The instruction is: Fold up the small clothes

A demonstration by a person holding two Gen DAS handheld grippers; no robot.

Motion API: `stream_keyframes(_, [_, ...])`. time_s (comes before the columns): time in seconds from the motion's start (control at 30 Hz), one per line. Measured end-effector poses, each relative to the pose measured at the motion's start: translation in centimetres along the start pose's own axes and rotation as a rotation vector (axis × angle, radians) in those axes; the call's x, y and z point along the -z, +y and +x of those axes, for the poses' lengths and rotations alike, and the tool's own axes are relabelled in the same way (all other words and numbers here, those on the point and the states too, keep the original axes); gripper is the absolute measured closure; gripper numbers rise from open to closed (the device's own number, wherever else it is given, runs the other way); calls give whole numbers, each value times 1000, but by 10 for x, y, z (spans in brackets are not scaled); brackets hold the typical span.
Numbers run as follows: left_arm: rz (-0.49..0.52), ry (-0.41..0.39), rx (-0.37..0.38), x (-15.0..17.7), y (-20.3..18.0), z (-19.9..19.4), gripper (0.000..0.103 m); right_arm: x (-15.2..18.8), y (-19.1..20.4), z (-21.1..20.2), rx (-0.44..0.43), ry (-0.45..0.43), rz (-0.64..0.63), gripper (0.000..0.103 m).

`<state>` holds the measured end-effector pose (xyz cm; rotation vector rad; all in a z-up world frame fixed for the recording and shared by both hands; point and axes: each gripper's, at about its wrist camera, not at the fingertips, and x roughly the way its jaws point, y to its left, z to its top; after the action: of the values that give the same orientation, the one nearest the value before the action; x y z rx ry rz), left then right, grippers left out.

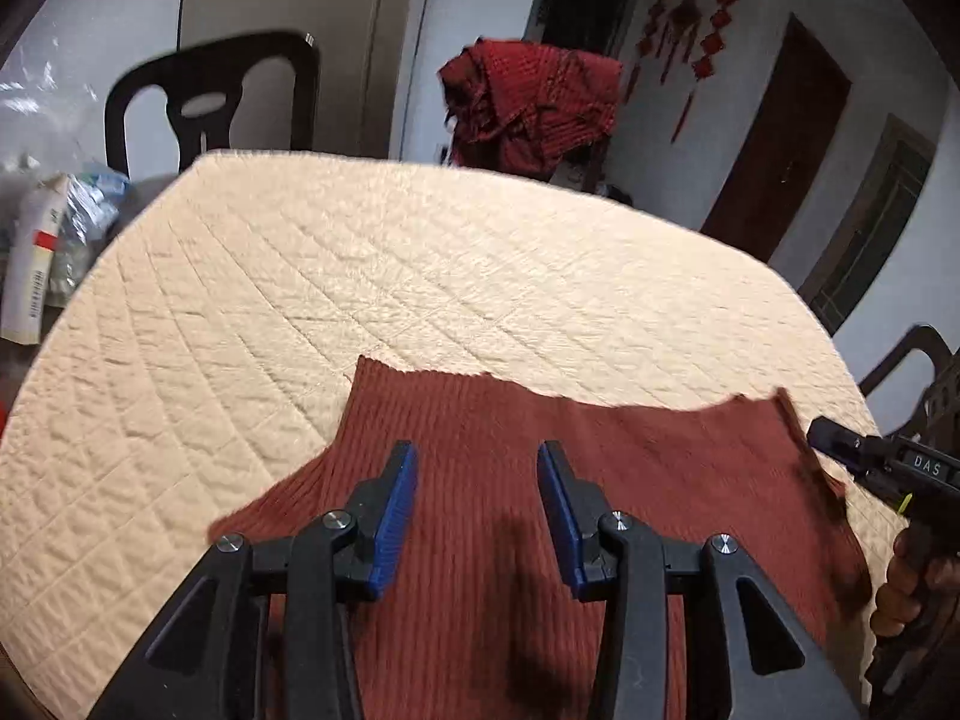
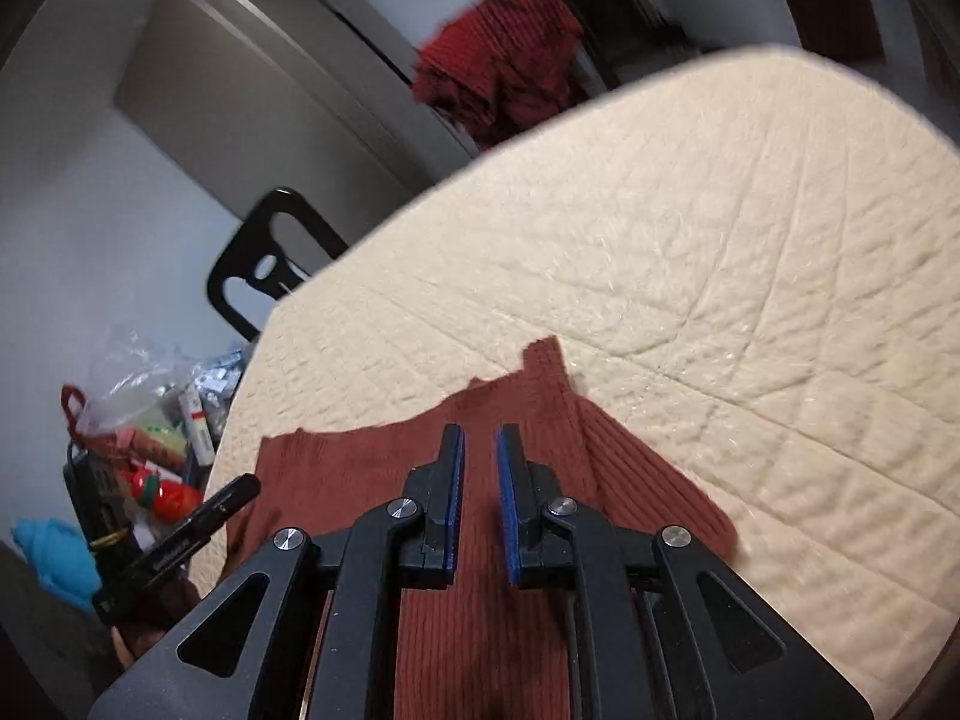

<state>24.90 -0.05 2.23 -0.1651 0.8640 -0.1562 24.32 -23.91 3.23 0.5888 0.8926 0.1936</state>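
Evidently both tongs are hovering empty above the rust ribbed garment (image 1: 480, 420) at lower centre, lying spread flat on the quilted table (image 1: 300, 276) for folding. Left gripper (image 1: 477, 468) is standing spread wide; right gripper (image 2: 479, 450) is showing a narrow gap, pinching nothing.

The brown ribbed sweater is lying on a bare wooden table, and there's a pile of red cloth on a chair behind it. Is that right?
Not quite. The brown ribbed sweater lies on a cream quilted cover, not bare wood; both wrist views show the stitching. The rest holds: a pile of red cloth sits behind the table, apparently on a chair.
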Motion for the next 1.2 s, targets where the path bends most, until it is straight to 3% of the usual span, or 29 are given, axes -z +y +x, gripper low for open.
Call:
stream_keyframes(0.1, [-36,26,-50,0,13,16,59,-6,-23,11,18,18,80,92])
stream_keyframes(0.2, [-42,-11,-21,6,17,13,59,-5,-32,7,-21,7,103,93])
stream_keyframes(0.4, [-67,-27,-8,12,21,-6,59,6,-11,-18,24,-29,-1,92])
stream_keyframes(0.63, [-30,-71,-27,46,24,-58,59,54,16,-56,80,-39,-185,92])
stream_keyframes(0.87, [-4,-64,-4,93,27,-87,59,95,4,-75,107,-33,-191,92])
stream_keyframes(1.0, [35,-35,-101,98,26,-77,59,95,-3,-73,123,-23,-173,92])
stream_keyframes(1.2, [13,-77,-61,105,29,-99,59,107,15,-90,97,-59,-231,92])
